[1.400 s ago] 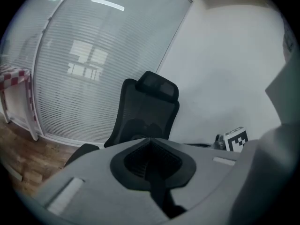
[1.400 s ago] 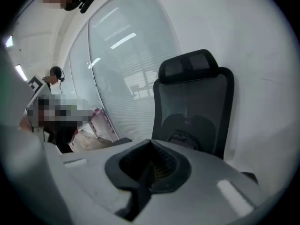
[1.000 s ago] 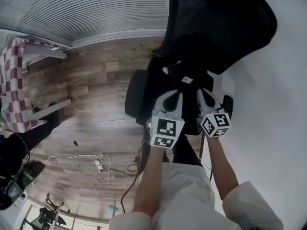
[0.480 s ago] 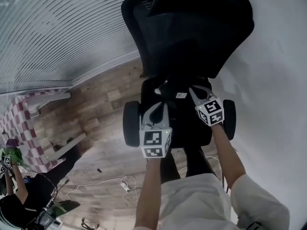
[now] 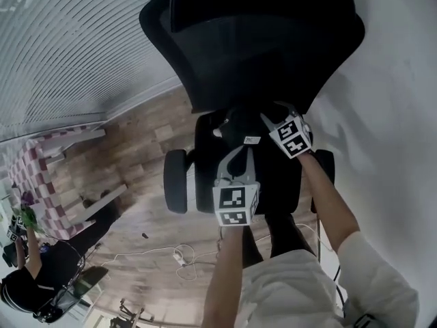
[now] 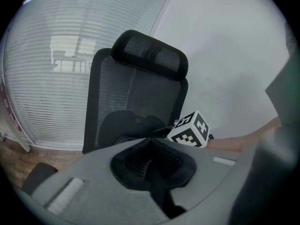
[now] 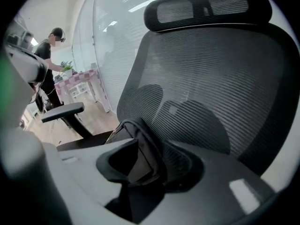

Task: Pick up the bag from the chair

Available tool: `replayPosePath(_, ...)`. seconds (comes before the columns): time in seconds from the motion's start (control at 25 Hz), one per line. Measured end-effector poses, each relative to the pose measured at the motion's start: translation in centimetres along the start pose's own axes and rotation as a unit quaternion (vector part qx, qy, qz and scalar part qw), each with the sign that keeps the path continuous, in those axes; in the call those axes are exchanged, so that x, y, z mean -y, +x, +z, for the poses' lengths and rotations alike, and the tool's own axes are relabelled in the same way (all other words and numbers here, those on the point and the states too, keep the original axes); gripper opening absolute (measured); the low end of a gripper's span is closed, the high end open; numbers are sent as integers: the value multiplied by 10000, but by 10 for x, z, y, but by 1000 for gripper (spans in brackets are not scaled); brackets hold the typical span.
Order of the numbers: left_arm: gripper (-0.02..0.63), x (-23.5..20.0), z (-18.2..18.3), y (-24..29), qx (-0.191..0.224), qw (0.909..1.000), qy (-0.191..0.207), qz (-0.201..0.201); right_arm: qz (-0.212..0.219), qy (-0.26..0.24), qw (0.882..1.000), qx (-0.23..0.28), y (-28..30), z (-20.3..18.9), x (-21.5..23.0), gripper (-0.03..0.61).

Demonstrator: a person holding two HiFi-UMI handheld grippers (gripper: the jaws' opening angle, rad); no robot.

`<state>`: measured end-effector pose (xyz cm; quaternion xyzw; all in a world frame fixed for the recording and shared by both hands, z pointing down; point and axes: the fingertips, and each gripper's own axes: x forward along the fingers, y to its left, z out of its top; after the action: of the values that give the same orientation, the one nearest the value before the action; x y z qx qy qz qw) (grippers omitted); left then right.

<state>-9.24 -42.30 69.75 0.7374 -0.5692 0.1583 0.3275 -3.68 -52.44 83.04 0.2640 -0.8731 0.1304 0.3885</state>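
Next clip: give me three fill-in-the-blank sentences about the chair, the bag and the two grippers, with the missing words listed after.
1. The black bag lies on the ___ of the office chair.
2. The left gripper has its jaws ___, with nothing between them.
3. Between the parted jaws of the right gripper stands an edge of the ___.

Missing words: seat; shut; bag.

Note: the right gripper's jaws have just been opening.
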Motion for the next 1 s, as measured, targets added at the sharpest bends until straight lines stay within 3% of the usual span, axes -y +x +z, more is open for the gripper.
replayPosePath(0.24, 6, -2, 13, 9, 122, 9997, -81, 170, 314, -840, 9960, -44, 22, 13, -7, 192)
replayPosePath(0.44, 6, -18, -24, -14, -139, 9986, -219, 457, 496, -1148, 9921, -122, 48, 12, -21, 225)
replayPosePath(0.64, 6, -34, -56, -37, -249, 9954, -454, 801, 106, -1827, 9819, -480, 72, 2, -17, 218)
replayPosePath(0.76, 6, -38, -64, -45, -253, 9940, -591, 887, 110, -1777, 9825, -542, 74, 0, -18, 199)
replayPosePath(0.84, 6, -39, -67, -49, -205, 9936, -643, 911, 322, -1569, 9849, -662, 77, -4, -22, 120)
replayPosePath(1.0, 6, -30, -71, -58, -16, 9935, -613, 956, 543, -1151, 9866, -1021, 69, -13, -24, 50)
